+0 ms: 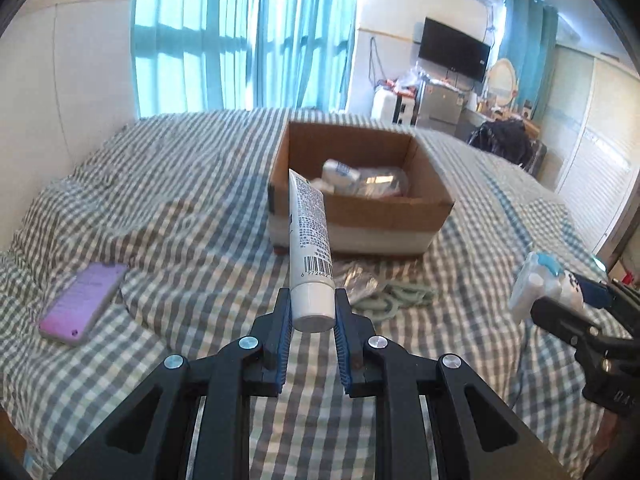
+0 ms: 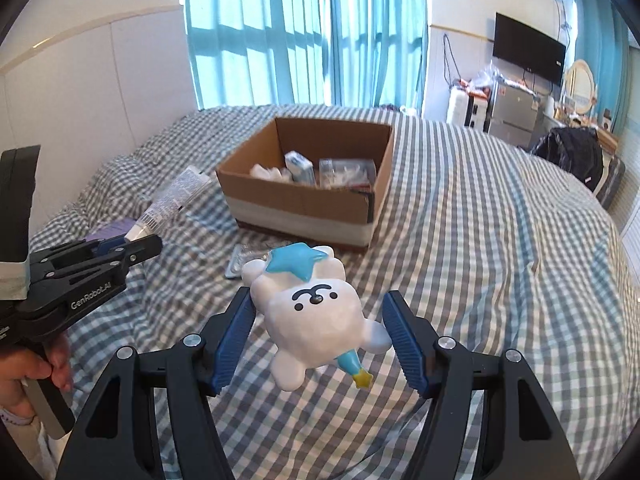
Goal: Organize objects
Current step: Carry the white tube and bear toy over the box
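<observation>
Left tongs [image 1: 313,312] pinched narrow on the cap end of a white tube [image 1: 310,236], raised over the bed [image 1: 192,184], just short of the cardboard box [image 1: 434,204] mid-bed. Right tongs [image 2: 320,332] set wide around a glossy white toy animal [image 2: 316,312], also lifted clear. Likely to slip on that smooth, rounded body; likely to knock the long tube's tip against the box wall.

White tube [image 1: 310,236]: barcode near cap end, digits "6 972682" readable beneath bars, rest cut off by tube's curve; dense block of small print above barcode, too fine to read. Left gripper [image 2: 138,249] body, right wrist view: white lettering "GenRobot.AI". Right gripper [image 1: 538,300] body, left wrist view, lower right edge: partial letters "DAS", remainder out of frame.
</observation>
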Available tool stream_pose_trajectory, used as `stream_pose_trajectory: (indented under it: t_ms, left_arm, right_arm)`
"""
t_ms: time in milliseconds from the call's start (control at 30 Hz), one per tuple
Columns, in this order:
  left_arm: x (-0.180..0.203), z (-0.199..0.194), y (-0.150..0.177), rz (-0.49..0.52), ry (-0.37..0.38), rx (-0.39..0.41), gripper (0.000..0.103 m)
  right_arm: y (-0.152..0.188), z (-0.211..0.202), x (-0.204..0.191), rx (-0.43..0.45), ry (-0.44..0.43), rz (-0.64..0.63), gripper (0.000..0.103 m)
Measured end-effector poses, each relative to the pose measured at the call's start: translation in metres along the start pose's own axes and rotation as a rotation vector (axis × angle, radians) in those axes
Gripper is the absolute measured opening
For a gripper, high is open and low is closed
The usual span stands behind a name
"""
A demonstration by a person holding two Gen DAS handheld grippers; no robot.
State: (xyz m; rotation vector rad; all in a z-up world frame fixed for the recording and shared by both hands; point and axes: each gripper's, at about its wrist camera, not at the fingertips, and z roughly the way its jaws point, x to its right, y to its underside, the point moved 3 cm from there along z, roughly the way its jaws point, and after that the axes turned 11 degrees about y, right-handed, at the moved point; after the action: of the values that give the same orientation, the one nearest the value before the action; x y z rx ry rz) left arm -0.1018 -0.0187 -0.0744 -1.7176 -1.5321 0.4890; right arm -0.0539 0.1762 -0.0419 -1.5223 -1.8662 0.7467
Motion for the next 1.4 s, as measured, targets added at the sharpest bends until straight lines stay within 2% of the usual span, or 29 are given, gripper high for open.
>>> stream_pose_trajectory:
  t_ms: [300, 567, 1067, 1400]
  left_arm:
    - [0.021, -0.006, -0.048, 0.050, 0.034, 0.080, 0.019]
    - [0.025, 0.012, -0.083, 0.072, 0.057, 0.098, 0.019]
    - [0.013, 0.089, -0.139, 0.091, 0.060, 0.078, 0.019]
    - [0.000, 0.154, -0.144, 0.125, 0.050, 0.013, 0.019]
  right_arm:
    - [-0.039, -0.014, 0.001, 0.079, 0.000, -0.023, 0.066]
    - [-0.084, 0.000, 0.001, 0.123, -0.002, -0.044, 0.065]
    - [-0.162, 0.079, 0.008, 0.148, -0.006, -0.043, 0.065]
    - [-0.192, 0.156, 0.005, 0.122, -0.001, -0.046, 0.065]
